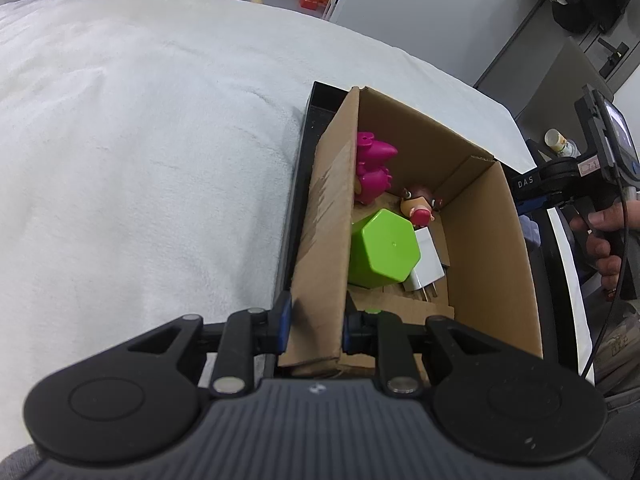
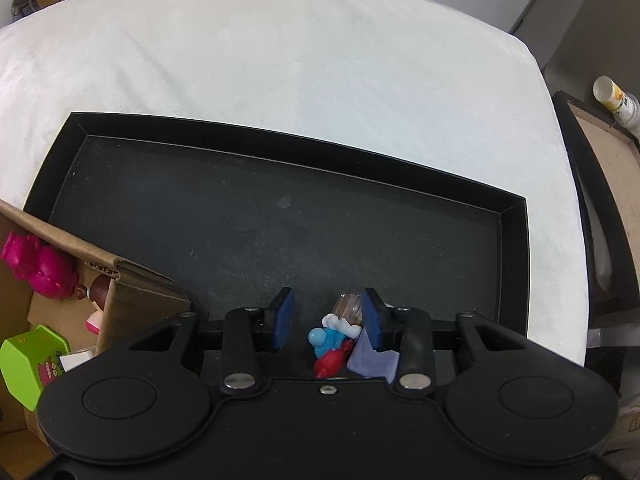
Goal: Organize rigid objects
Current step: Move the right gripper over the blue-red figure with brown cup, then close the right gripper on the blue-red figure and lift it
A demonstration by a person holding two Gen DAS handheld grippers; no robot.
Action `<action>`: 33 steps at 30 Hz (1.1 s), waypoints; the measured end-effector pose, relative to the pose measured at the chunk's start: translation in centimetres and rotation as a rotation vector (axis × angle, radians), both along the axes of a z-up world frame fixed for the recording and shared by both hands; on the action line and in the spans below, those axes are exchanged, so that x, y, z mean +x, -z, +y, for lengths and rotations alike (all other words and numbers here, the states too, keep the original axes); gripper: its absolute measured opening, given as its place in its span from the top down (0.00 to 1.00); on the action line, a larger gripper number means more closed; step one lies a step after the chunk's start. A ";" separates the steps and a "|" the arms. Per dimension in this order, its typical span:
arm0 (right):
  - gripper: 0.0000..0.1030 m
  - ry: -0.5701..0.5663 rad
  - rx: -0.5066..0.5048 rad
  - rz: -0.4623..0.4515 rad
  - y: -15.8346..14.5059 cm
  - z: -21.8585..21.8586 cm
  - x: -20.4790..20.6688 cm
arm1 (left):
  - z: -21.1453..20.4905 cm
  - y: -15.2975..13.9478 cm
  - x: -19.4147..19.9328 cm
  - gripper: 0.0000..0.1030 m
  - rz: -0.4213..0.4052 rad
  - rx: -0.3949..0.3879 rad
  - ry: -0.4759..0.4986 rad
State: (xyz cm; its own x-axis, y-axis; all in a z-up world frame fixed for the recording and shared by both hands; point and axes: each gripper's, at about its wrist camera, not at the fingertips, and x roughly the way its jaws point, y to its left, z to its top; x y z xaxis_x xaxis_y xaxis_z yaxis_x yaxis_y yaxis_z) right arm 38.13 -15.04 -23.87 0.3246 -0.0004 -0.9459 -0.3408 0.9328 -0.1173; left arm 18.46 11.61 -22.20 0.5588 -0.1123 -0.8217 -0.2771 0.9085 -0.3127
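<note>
The left gripper point(image 1: 316, 330) is clamped shut on the near left wall of the cardboard box point(image 1: 486, 240), one blue pad outside the wall and one inside, and its black body cuts off the box's near corner. Inside the box, a green hexagonal container point(image 1: 382, 250) lies on its side and covers most of a white charger plug point(image 1: 428, 264), of which only an edge and the prongs show. Behind it a magenta toy point(image 1: 372, 168) leans against the left wall, and a small brown-haired figurine point(image 1: 418, 206) lies in the far corner, its lower part hard to make out. The box stands in the left end of a black tray point(image 2: 514, 240) on a white cloth point(image 1: 140, 140); only a strip of the tray shows in the left wrist view. The right gripper point(image 2: 326, 320) points down into the tray with its jaws partly open around a blue, white and red figurine point(image 2: 332, 340), which lies on the tray floor near the right pad; whether that pad touches it I cannot tell. A pale purple piece point(image 2: 372, 360) and something brownish and translucent at the right fingertip point(image 2: 370, 314) are half hidden and unclear. At the edge of the left wrist view, a hand point(image 1: 604, 240) grips the right gripper's handle, and a bottle point(image 2: 618, 104) stands beyond the table.
</note>
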 end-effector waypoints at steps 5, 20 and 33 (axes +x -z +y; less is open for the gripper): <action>0.69 -0.001 -0.073 0.042 1.8 0.1 0.2 | -0.1 0.0 0.0 0.79 -0.002 -0.001 0.004; 0.76 0.111 0.090 0.087 3.7 -3.6 -0.1 | -0.1 0.0 0.2 0.79 0.000 0.001 0.002; 0.76 0.098 0.125 0.082 2.4 -4.1 -1.6 | -0.2 0.0 0.2 0.79 -0.003 0.010 0.008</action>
State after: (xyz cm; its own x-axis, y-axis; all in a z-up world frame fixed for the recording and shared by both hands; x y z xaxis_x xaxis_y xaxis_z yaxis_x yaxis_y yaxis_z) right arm 36.48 -19.15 -26.28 0.2509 0.0915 -0.9637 -0.2512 0.9676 0.0265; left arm 18.69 11.44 -22.23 0.5599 -0.1089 -0.8214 -0.2686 0.9139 -0.3043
